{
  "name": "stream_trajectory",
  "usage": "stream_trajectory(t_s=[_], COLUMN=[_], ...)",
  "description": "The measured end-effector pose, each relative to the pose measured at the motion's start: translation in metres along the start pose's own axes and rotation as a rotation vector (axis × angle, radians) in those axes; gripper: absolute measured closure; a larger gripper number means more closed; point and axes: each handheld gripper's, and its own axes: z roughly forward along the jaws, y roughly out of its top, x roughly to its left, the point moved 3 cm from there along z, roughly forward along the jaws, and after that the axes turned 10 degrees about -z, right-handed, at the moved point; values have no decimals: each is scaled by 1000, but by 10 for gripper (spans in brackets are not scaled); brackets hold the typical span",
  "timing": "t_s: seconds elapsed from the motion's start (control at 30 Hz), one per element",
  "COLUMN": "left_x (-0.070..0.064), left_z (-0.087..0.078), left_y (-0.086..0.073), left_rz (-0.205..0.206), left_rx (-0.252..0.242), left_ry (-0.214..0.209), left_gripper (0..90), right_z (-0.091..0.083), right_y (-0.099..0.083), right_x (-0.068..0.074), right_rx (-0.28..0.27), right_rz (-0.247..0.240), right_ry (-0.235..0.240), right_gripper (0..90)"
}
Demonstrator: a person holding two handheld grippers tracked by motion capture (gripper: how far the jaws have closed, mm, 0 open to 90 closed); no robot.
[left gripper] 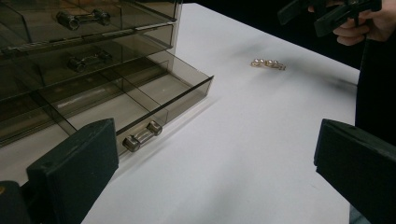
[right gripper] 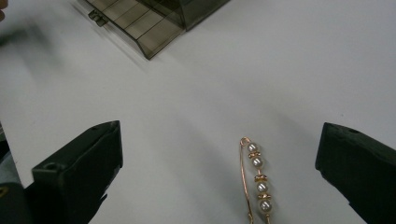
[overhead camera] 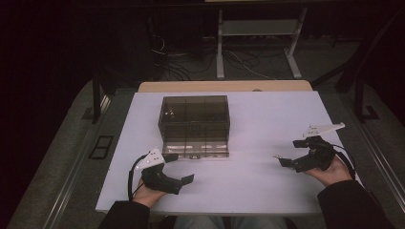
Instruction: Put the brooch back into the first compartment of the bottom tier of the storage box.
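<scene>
Pearl brooch pin (right gripper: 258,179) lying flat on the white table (overhead camera: 258,119), between the wide-spread jaws of the right gripper (overhead camera: 290,152), which grasps nothing; the pin's gold wire runs beside four pearls. Smoked-plastic drawer organizer (overhead camera: 195,121) standing near the table's middle, its bottom drawer (left gripper: 140,100) pulled out, with a metal bar handle (left gripper: 142,135) on its front. Left gripper (overhead camera: 179,168) held just in front of the open drawer, jaws released and well apart, touching neither drawer nor pin.

Left gripper (overhead camera: 177,168) and right gripper (overhead camera: 291,152) agape.
</scene>
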Motion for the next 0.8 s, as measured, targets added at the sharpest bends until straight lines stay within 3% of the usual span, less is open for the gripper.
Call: stream_trajectory(t_s=[0.47,0.8], left_x=[0,0], left_z=[0,0], left_y=[0,0], left_rz=[1,-1], left_rx=[5,7], left_ry=[-1,-1], left_gripper=[0,0], right_z=[7,24], right_y=[7,3], right_x=[-15,-23], right_rx=[97,190], right_rz=[-15,-32], right_ry=[16,49], right_gripper=[3,3])
